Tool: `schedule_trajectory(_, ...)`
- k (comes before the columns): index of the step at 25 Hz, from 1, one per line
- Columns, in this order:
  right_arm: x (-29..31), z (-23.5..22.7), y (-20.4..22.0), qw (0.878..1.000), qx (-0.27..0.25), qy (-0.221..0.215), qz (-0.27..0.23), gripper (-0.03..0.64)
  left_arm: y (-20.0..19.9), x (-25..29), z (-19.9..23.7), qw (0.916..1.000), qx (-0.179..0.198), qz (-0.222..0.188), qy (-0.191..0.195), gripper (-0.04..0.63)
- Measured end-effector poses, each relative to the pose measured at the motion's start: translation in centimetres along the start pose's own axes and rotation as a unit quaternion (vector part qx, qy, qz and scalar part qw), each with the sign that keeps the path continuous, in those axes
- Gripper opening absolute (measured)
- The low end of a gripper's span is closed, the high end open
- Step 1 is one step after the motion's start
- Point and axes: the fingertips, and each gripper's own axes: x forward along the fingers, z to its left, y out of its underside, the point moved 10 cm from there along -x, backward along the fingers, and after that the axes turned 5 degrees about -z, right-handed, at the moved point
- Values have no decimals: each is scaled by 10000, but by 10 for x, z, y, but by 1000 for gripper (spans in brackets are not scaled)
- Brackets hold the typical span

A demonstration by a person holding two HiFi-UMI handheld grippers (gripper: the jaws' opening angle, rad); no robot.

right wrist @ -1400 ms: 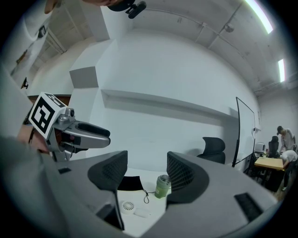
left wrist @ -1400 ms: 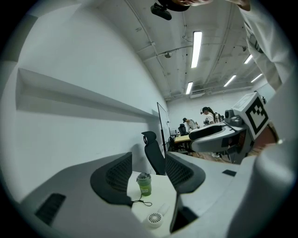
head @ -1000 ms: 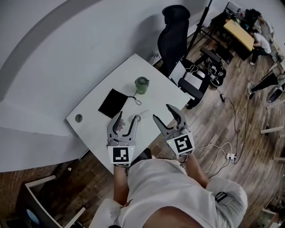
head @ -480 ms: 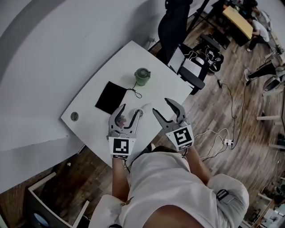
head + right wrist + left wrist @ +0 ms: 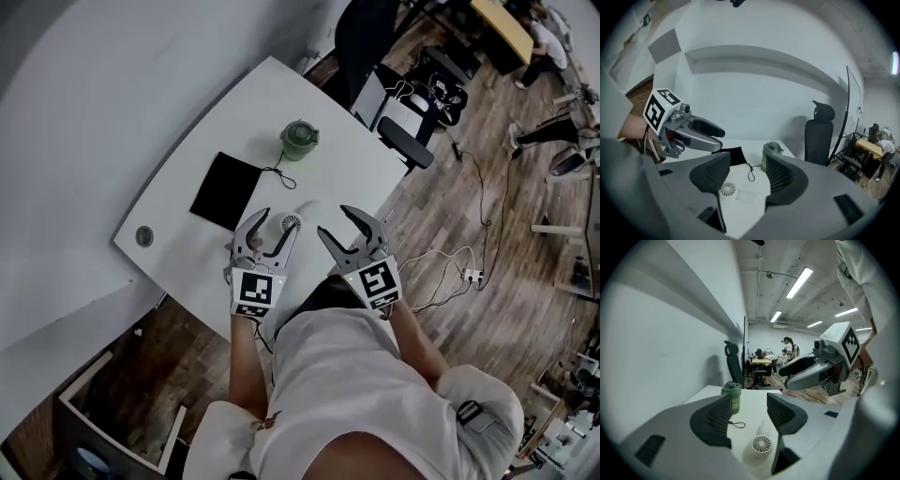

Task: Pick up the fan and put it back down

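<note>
A small white fan (image 5: 290, 222) lies flat on the white table (image 5: 187, 272), grille up, handle pointing away in the left gripper view. My left gripper (image 5: 277, 221) hovers right over it. Its jaws have just been opening and stand a little apart, with nothing pressed between the pads. The fan (image 5: 761, 445) shows low between and just ahead of the left gripper (image 5: 749, 416). My right gripper (image 5: 336, 221) is open and empty, to the right of the fan (image 5: 727, 189), which shows past its left jaw.
A green lidded cup (image 5: 299, 139) stands farther back, with a black pad (image 5: 226, 190) and a thin black cord (image 5: 278, 175) beside it. A round grommet (image 5: 143, 235) marks the table's left corner. A black office chair (image 5: 820, 136) stands beyond; cables and a power strip (image 5: 469, 275) lie on the floor.
Both grippers have come down toward the table and closer to the fan. The left gripper's tips now sit over the fan.
</note>
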Motion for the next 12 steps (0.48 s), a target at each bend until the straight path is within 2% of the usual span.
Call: schedule_trajectory(12, 17, -3, 48, 9976, 218, -520, 411, 233, 52, 33, -12, 9965, -152, 766, 297, 256)
